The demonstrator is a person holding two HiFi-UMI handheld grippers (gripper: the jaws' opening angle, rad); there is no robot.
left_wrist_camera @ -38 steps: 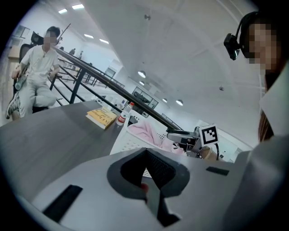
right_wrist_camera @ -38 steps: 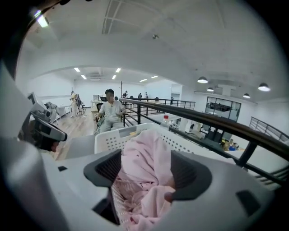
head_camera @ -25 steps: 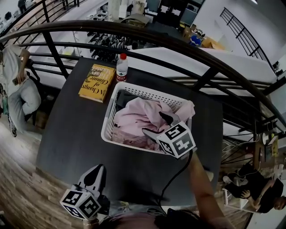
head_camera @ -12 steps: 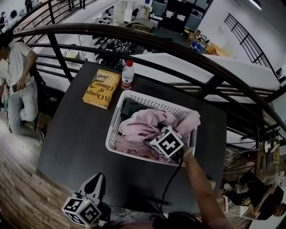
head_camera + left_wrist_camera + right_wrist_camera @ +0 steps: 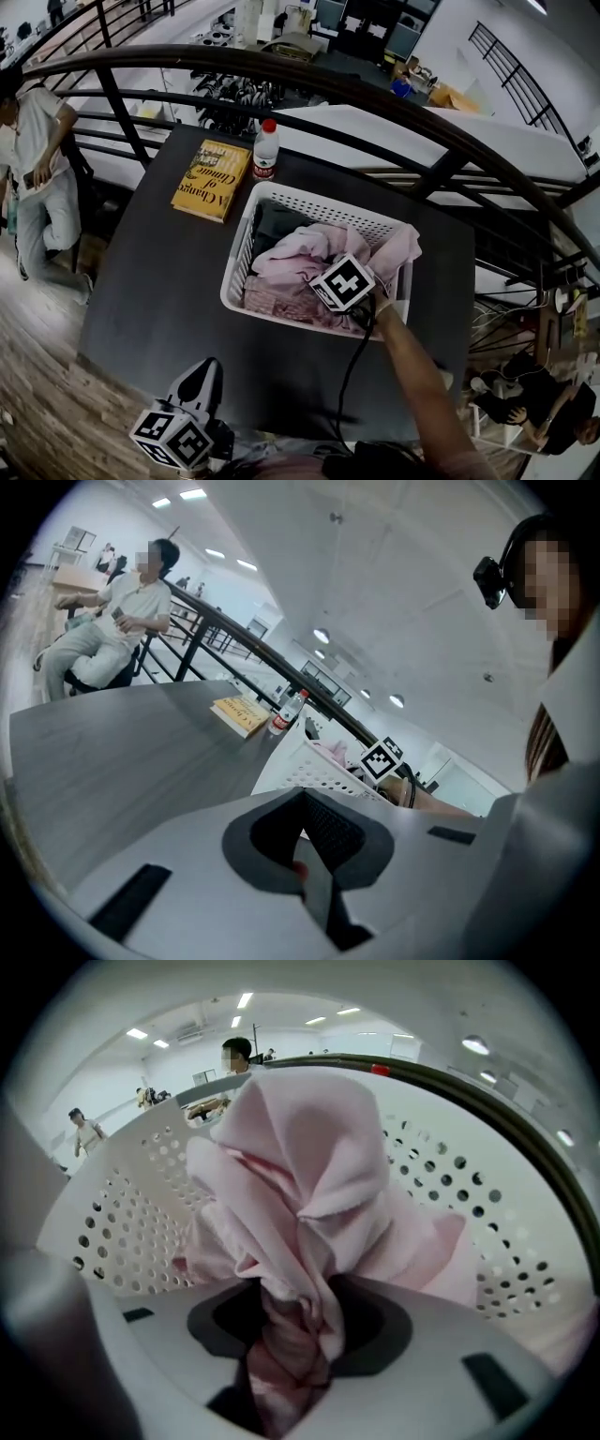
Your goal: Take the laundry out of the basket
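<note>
**Dark table on a railed walkway, right tongs gripping pink laundry in a basket**

Dark table (image 5: 159, 281) stands against a curved black railing (image 5: 375, 89), seen from steeply above. A white perforated basket (image 5: 239, 253) sits on the table's far half. It holds a heap of pink laundry (image 5: 300, 258), with a dark garment (image 5: 274, 223) showing in the far left corner. One pink fold hangs over the basket's far right corner.

The right gripper (image 5: 292, 1330) is down inside the basket, pointing steeply into the heap. Its jaws have just been closing, and a bunched fold of the pink laundry is pinched tightly between them. The cloth rises from the jaws in a gathered peak, with the basket's dotted walls behind it. In the head view only its marker cube and trailing black cable show above the cloth.

The left gripper (image 5: 199, 373) hovers at the table's near edge, well apart from the basket. Its jaws are closed together with nothing between them.

A yellow book (image 5: 211, 178) lies beyond the basket's left side. Just beside it stands a clear bottle (image 5: 266, 150) with a red cap. A person (image 5: 37, 150) sits past the table's left end.
</note>
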